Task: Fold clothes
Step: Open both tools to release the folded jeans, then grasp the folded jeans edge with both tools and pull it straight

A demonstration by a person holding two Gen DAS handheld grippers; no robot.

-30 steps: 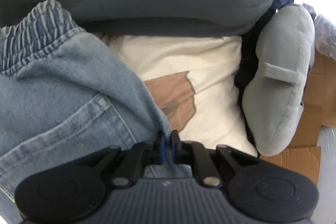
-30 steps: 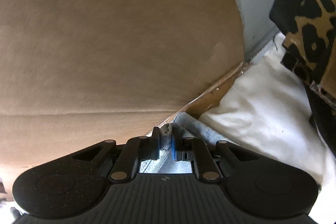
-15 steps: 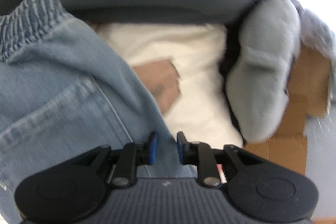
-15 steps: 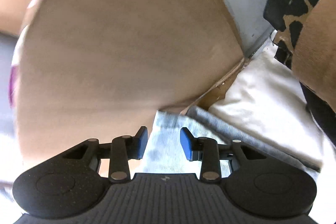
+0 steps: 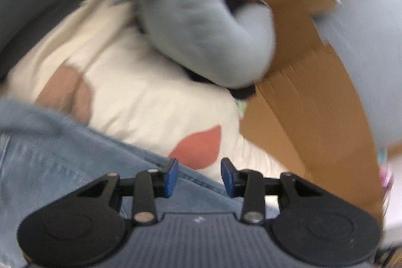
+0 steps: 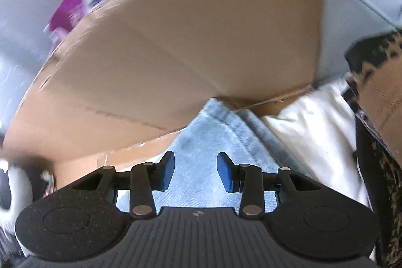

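Light blue denim shorts point(image 5: 62, 162) lie on a cream sheet point(image 5: 130, 82) printed with brown and red shapes. My left gripper point(image 5: 199, 176) hovers open just over the denim's edge, nothing between its blue pads. In the right wrist view another part of the denim point(image 6: 201, 150) runs forward under a cardboard box point(image 6: 181, 42). Above this cloth my right gripper point(image 6: 196, 172) is open too, and its jaws grip nothing. The left view is blurred by motion.
A grey plush cushion point(image 5: 201, 24) and a dark garment sit behind the sheet, with cardboard point(image 5: 314, 97) to the right. In the right wrist view a leopard-print fabric point(image 6: 377, 92) lies at the right edge beside white bedding point(image 6: 314, 124). A grey wall stands behind.
Both grippers were shut on the denim a second ago and have opened, letting it go. Both cameras have pulled back and swung, the left view turning toward the cardboard.
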